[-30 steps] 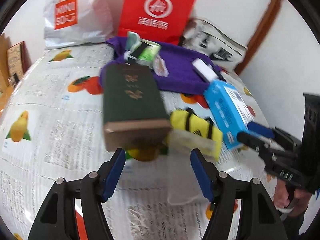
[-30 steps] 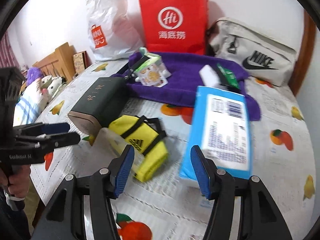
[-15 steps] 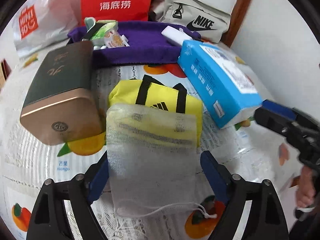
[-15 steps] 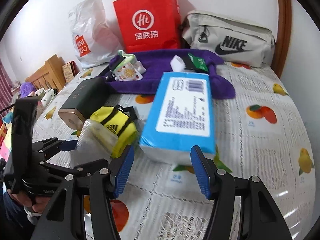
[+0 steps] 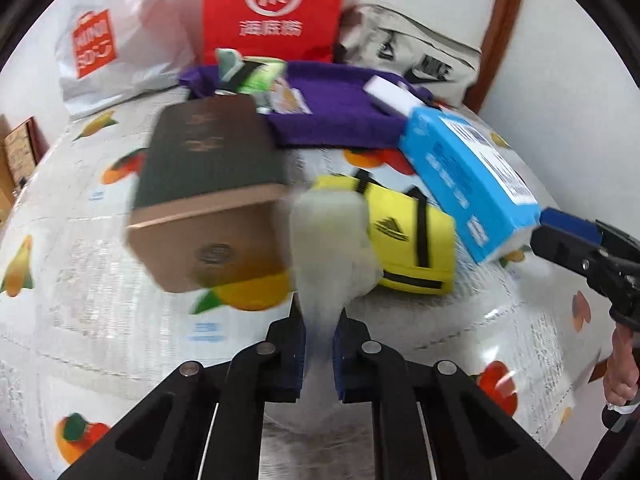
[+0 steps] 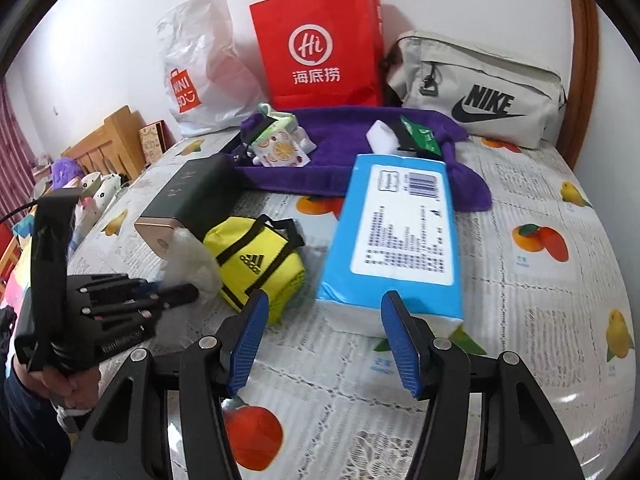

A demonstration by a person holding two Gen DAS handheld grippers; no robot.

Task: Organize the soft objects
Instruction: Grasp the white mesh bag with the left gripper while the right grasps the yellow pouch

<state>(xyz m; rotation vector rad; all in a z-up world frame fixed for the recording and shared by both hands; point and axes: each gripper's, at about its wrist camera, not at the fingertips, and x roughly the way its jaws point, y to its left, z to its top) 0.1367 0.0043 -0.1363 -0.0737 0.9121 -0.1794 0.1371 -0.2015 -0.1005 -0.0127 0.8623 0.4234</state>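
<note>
My left gripper (image 5: 319, 322) is shut on a white mesh pouch (image 5: 330, 240) and holds it bunched up in front of the yellow Adidas bag (image 5: 412, 240). In the right wrist view the left gripper (image 6: 176, 292) shows at the left with the mesh pouch (image 6: 192, 262) in it, beside the yellow bag (image 6: 260, 264). My right gripper (image 6: 322, 340) is open and empty, just short of the blue tissue pack (image 6: 396, 236). A purple towel (image 6: 344, 152) lies behind with small items on it.
A dark green box with a gold end (image 6: 192, 204) lies left of the yellow bag. A red paper bag (image 6: 320, 48), a white plastic bag (image 6: 200, 72) and a grey Nike bag (image 6: 480, 92) stand along the wall. The fruit-print tablecloth (image 6: 540, 280) covers the table.
My left gripper has closed on the mesh pouch, which lay flat before, and lifted it bunched. The right gripper has edged closer to the blue pack, still open.
</note>
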